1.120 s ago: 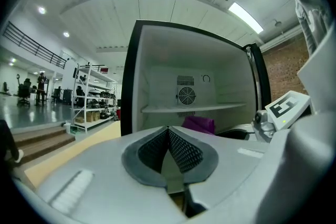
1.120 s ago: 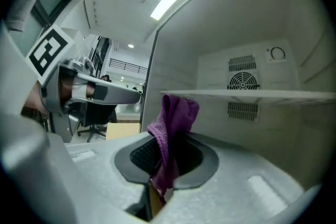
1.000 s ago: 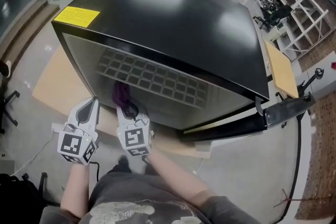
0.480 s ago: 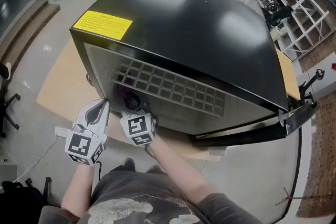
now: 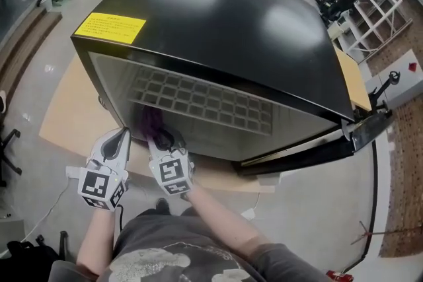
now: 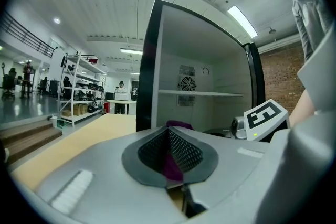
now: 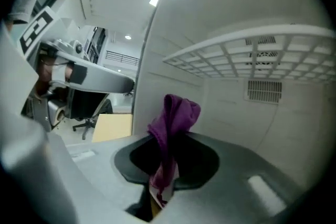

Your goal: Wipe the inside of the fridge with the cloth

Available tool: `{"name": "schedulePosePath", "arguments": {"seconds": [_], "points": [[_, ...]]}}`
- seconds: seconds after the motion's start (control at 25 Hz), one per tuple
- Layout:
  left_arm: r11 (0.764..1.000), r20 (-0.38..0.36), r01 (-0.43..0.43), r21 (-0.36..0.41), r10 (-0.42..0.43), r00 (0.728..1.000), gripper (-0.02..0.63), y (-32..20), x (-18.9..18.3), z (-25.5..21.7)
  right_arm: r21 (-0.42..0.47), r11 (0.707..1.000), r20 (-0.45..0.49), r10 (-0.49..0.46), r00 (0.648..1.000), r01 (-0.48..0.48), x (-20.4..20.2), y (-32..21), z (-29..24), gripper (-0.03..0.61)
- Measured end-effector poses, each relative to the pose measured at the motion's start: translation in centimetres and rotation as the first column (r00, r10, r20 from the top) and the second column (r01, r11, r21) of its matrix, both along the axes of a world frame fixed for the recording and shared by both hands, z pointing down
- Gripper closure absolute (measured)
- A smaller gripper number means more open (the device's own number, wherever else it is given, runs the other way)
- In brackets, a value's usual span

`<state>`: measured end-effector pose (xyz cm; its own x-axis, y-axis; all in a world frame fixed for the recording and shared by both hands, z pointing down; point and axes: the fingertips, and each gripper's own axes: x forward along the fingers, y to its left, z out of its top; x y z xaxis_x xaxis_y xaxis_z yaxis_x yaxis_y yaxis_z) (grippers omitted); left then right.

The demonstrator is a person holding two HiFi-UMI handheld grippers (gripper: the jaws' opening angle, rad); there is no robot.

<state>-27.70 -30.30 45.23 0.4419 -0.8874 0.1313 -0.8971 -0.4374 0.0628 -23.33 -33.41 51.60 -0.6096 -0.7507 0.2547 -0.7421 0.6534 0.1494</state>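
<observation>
The black fridge stands open, its door swung out to the right, and a white wire shelf shows inside. My right gripper is shut on a purple cloth at the lower left of the opening. In the right gripper view the cloth stands up out of the shut jaws, close to the white inner wall and below the shelf. My left gripper hovers just left of the right one, outside the opening. Its jaws stand together, and only a thin purple sliver shows between the pads.
The fridge rests on a light wooden platform on a grey floor. A yellow label marks the fridge's top left corner. White shelving racks and a white box stand off to the right. A fan grille sits on the fridge's back wall.
The head view has swayed. The right gripper with the cloth went slightly deeper into the fridge's opening, then came back a little. The left gripper stays beside it.
</observation>
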Motion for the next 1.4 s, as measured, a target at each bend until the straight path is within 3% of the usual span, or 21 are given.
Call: {"name": "schedulePosePath", "arguments": {"seconds": [0.36, 0.68, 0.92, 1.16, 1.4], "points": [[0.996, -0.003, -0.086, 0.013, 0.086, 0.996, 0.597, -0.4, 4.7, -0.1, 0.014, 0.966, -0.043, 0.260, 0.965, -0.259, 9.6, -2.0, 0.5, 0.538], [0.986, -0.024, -0.166, 0.015, 0.166, 0.986, 0.595, 0.3, 10.9, -0.8, -0.009, 0.876, -0.104, 0.478, 0.872, -0.481, 19.5, 0.4, 0.5, 0.538], [0.980, -0.035, -0.197, 0.036, 0.198, 0.980, 0.595, 1.2, 15.3, -2.1, -0.017, 0.860, -0.067, 0.507, 0.859, -0.509, 22.5, 1.3, -1.5, 0.538], [0.978, -0.040, -0.206, 0.042, 0.208, 0.977, 0.595, 2.4, 16.1, -2.5, -0.013, 0.818, -0.034, 0.575, 0.818, -0.576, 23.0, 3.3, -3.0, 0.538], [0.978, -0.041, -0.202, 0.041, 0.204, 0.978, 0.596, 2.2, 15.7, -3.0, -0.024, 0.825, -0.004, 0.564, 0.826, -0.564, 22.4, 5.1, -4.2, 0.538]]}}
